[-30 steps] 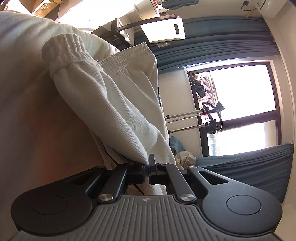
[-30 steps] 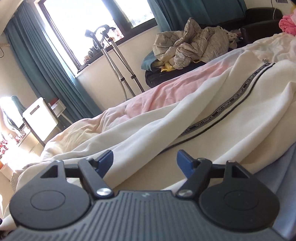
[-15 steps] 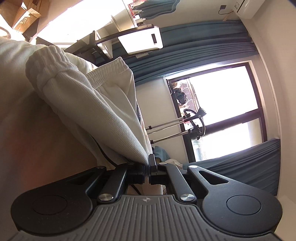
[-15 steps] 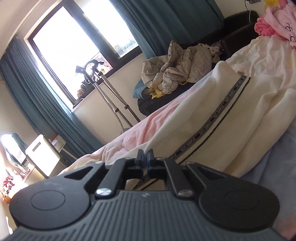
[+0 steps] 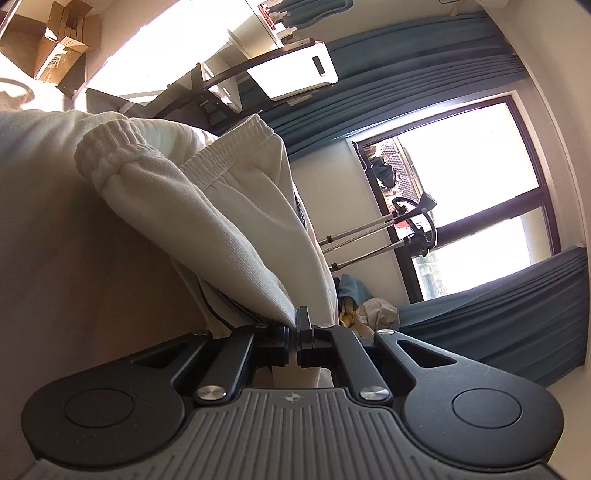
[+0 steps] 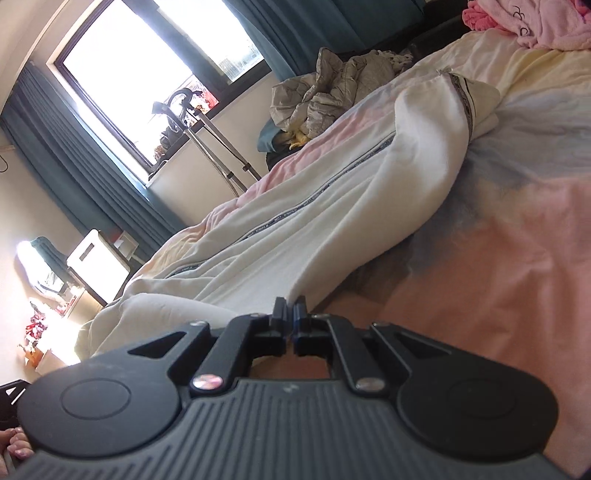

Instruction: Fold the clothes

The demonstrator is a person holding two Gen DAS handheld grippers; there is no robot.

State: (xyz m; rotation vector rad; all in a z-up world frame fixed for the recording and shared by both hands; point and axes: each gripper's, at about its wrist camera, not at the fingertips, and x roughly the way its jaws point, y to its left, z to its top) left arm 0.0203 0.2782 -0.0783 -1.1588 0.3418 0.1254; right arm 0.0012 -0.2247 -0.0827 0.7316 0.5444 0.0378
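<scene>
Cream sweatpants [image 6: 332, 229] with a dark lettered side stripe lie stretched across the pastel bedspread [image 6: 524, 236] in the right wrist view. My right gripper [image 6: 290, 314] is shut on the near edge of the sweatpants, and the cloth draws to a point at its tips. In the left wrist view, my left gripper [image 5: 293, 326] is shut on another part of the same sweatpants [image 5: 229, 229]. The fabric hangs from it in folds. Two elastic ribbed hems [image 5: 110, 155] show at the far end of the folds.
A pink garment [image 6: 535, 26] lies at the bed's far corner. A crumpled grey quilt [image 6: 332, 85] sits on dark furniture beyond the bed. Crutches [image 6: 210, 147] lean under the window, a white appliance [image 6: 98, 266] stands by the teal curtains, and cardboard boxes [image 5: 62, 48] sit off to the side.
My right gripper went from open to shut on the sweatpants, then swept sideways, pulling the cloth along the bed. My left gripper stayed shut on its fabric, rose a little and rolled.
</scene>
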